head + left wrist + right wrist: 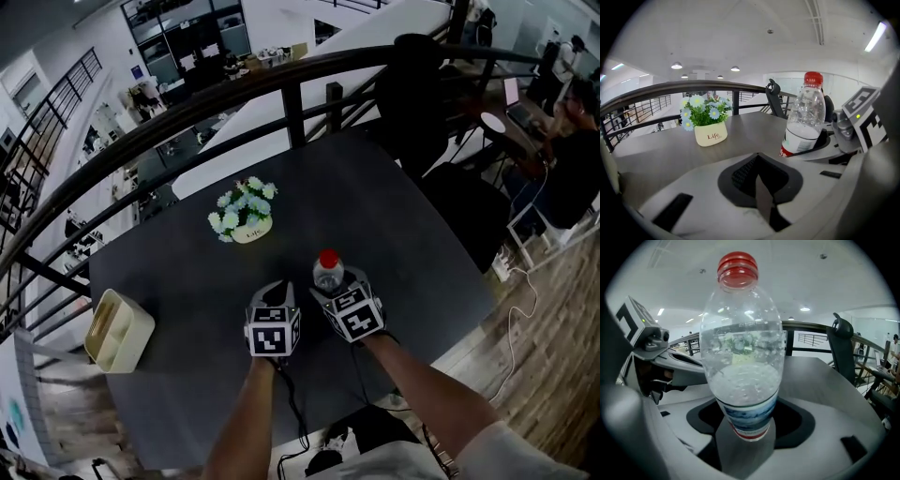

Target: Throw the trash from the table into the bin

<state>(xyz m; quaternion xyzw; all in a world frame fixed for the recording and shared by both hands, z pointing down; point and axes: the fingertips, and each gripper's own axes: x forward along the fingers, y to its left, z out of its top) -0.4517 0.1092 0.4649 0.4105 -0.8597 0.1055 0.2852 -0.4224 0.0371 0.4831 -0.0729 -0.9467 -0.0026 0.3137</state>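
The dark desk [375, 206] carries three things, and only one of them reads as trash. At the desk's 8 o'clock edge a cream open container [117, 330] with compartments is seen; whether it is the bin meant by the task cannot be told, and no other bin is shown. A small pot of pale flowers [246, 214] stands near the middle, at about 11 o'clock from the bottle and well apart from it. The step in hand is judged to be the grasp. The right claw [333, 289] is held wide apart around the clear plastic bottle [328, 272], which stands on the desk near the 6 o'clock edge, between the jaws but not yet pressed by them, since a gap is seen on each side of its base. The left claw [275, 292], just beside the right one at its 9 o'clock, is drawn nearly together and nothing is held in it. The bottle is set upright, its long axis vertical and its red cap pointed straight up. The next move is judged to call for the right jaws to be closed on the lower body at the label, squarely enough that the tall bottle is not tipped, before it is lifted and carried to the bin.
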